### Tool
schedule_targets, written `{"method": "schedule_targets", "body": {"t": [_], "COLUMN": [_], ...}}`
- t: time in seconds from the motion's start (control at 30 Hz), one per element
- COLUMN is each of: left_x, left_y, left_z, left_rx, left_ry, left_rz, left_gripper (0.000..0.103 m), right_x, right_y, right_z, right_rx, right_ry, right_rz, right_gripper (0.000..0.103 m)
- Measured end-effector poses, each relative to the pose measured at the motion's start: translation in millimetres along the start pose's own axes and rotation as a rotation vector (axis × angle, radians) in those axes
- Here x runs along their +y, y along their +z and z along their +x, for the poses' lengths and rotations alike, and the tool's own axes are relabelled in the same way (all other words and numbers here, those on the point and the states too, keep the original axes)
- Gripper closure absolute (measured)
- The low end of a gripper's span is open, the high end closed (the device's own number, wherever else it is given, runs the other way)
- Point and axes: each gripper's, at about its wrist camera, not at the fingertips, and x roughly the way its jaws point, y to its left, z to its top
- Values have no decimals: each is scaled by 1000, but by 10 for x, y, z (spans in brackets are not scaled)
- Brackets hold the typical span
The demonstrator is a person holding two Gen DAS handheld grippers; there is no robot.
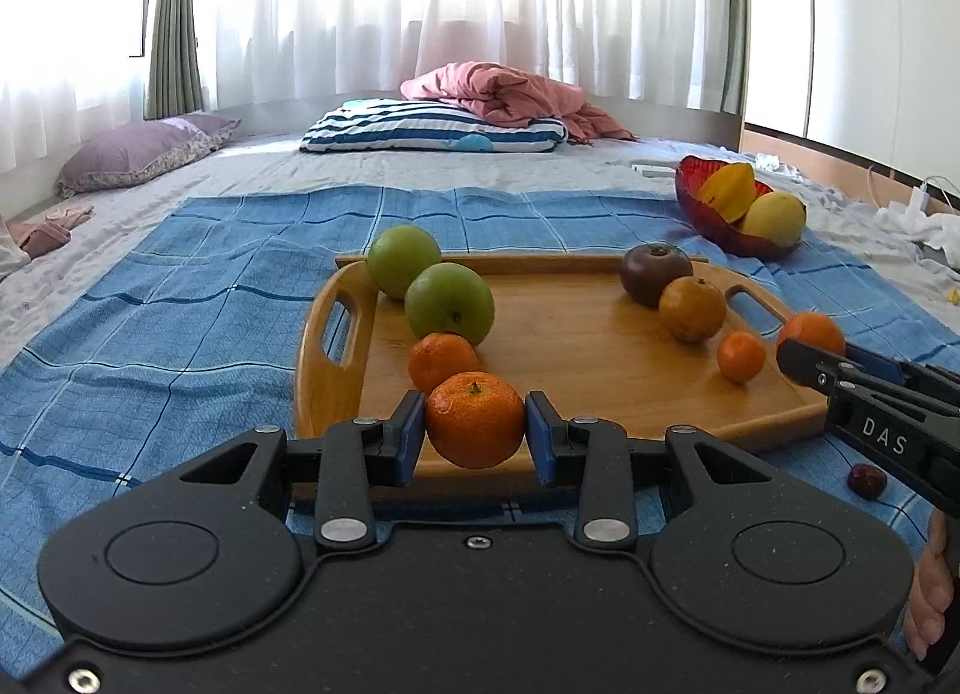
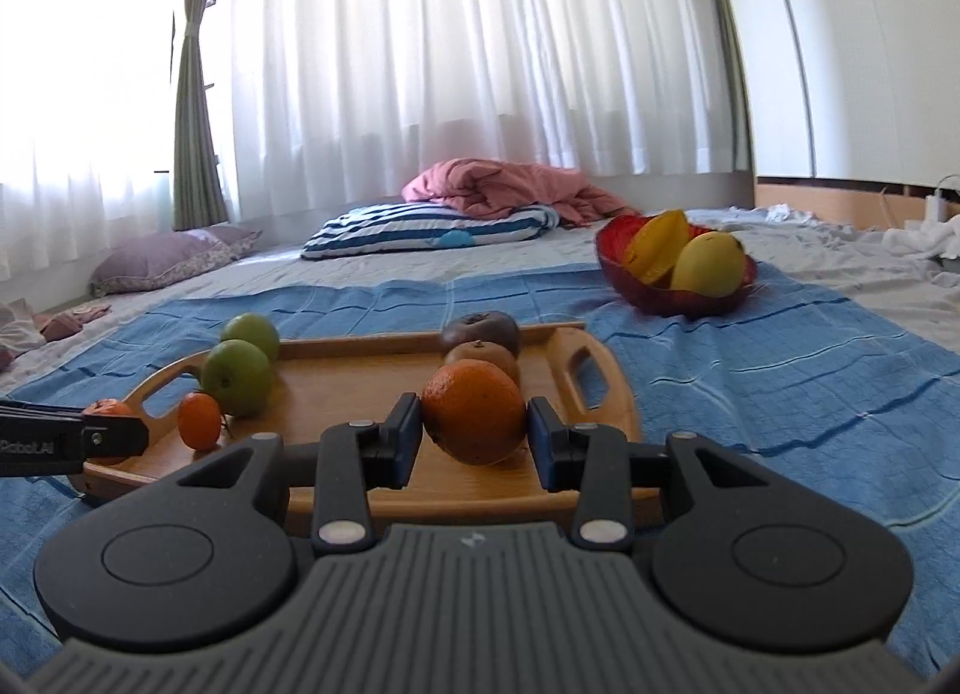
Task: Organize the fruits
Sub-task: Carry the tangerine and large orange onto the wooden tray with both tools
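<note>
left gripper [image 1: 475, 421]: blue pads clamped on a mandarin [image 1: 475, 419], one pad on each flank; fruit sits just above the near rim of the wooden tray [image 1: 576, 334].
left-side fruit: two green apples [image 1: 449, 304] at the tray's 10 o'clock, touching each other; an orange [image 1: 442, 361] against the nearer apple, just behind the held mandarin.
right-side fruit: dark round fruit [image 1: 655, 274] and a brownish orange one [image 1: 692, 308] at the tray's 2 o'clock, touching; small mandarin [image 1: 741, 356] at 4 o'clock, standing apart.
right gripper [image 2: 474, 433]: pads closed on a larger orange [image 2: 474, 410], held over the tray's right half.
red bowl [image 2: 645, 289]: off the tray at 1 o'clock on the blue cloth [image 2: 780, 382]; already holds a starfruit and a yellow mango.
step, judged: both fruits gripped and clear of the wood; likely carrying each to its group.
doing it well: keep grip steady, pads on the widest part; clear the tray rim and handles; lower fully before releasing, since round fruit will likely roll on soft bedding; keep the two grippers from crossing.
left view only: the small mandarin; a small dark fruit [image 1: 867, 479] on the cloth at 4 o'clock off the tray; person's hand at the right edge.
right view only: bowl contents plainly; open cloth between tray and bowl.
</note>
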Motion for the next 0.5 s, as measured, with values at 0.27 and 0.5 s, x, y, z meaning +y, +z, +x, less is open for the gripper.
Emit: {"method": "schedule_targets", "body": {"t": [0.27,0.5], "left_x": [37,-53], "left_y": [26,125], "left_z": [156,310], "left_rx": [25,39], "left_ry": [-7,-67], "left_rz": [-12,-10], "left_gripper": [69,69], "right_x": [29,79], "right_y": [37,147], "right_z": [129,284], "right_rx": [59,79], "right_ry": [34,66], "right_rz": [5,-18], "right_gripper": [61,61]}}
